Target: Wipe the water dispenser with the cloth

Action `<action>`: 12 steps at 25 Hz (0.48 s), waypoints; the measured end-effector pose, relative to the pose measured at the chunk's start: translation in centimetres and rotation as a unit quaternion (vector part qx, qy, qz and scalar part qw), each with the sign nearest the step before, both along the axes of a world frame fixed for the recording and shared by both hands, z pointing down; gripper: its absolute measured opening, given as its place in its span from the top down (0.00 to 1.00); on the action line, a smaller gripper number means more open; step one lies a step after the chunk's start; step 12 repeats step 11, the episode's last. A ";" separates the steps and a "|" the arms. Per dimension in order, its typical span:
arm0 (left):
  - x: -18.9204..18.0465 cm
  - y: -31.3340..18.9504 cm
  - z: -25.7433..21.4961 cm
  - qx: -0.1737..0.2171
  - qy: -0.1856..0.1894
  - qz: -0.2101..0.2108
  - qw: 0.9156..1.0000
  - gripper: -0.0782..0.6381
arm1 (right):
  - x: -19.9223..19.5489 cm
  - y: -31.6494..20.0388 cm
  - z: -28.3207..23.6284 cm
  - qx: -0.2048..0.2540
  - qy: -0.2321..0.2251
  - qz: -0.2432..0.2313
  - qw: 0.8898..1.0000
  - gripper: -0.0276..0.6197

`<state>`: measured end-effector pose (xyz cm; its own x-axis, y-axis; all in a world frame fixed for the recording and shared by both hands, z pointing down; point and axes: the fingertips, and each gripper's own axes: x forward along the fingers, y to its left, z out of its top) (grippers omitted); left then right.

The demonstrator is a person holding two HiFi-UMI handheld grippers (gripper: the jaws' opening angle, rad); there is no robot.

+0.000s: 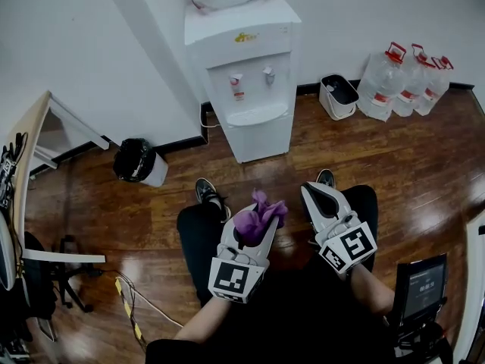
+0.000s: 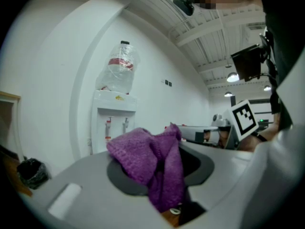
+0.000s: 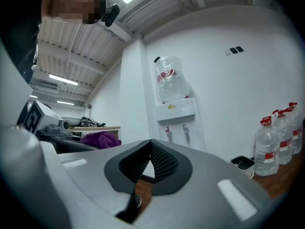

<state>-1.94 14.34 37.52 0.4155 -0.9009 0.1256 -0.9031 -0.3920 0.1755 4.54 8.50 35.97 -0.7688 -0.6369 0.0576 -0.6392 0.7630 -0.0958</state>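
The left gripper pinched a bunched purple cloth, most of it flopping loose above the jaws. The water dispenser stood at 12 o'clock, well apart, not yet wiped. The right gripper, at 3 o'clock of the left, had its jaws pressed together, empty. Rubbing might have tugged the cloth free, and a stroke across the 2 taps could have spilled water.

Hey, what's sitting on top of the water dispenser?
A clear bottle with a red label stands on the water dispenser. Its lower end is covered where it sinks into the dispenser's top.
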 end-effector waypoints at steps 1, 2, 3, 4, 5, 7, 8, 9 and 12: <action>0.0 0.0 0.0 0.001 0.002 0.000 1.000 0.67 | 0.0 0.1 0.1 0.000 0.001 0.000 1.000 0.95; 0.0 0.0 0.1 0.004 0.003 -0.001 1.000 0.67 | 0.0 0.1 0.1 -0.001 0.003 -0.001 1.000 0.95; -0.1 0.0 0.1 0.004 0.004 -0.002 1.000 0.67 | -0.1 0.2 0.2 -0.001 0.004 -0.001 1.000 0.95; -0.2 0.1 0.1 0.002 0.004 -0.002 1.000 0.67 | -0.2 0.3 0.2 -0.002 0.006 -0.002 1.000 0.95; -0.4 0.1 0.1 -0.001 0.005 -0.001 1.000 0.67 | -0.3 0.3 0.2 -0.002 0.008 -0.002 1.000 0.95; -0.7 0.1 0.1 -0.004 0.007 -0.002 1.000 0.67 | -0.6 0.3 0.3 0.000 0.010 -0.004 1.000 0.95; -0.8 0.1 0.1 -0.004 0.007 -0.003 1.000 0.67 | -0.7 0.3 0.3 0.001 0.011 -0.005 1.000 0.95; -0.9 0.1 0.1 -0.004 0.007 -0.004 1.000 0.66 | -0.8 0.3 0.3 0.002 0.012 -0.005 1.000 0.95; -1.2 0.0 0.2 -0.003 0.007 -0.004 1.000 0.67 | -1.0 0.2 0.3 0.003 0.013 -0.007 1.000 0.95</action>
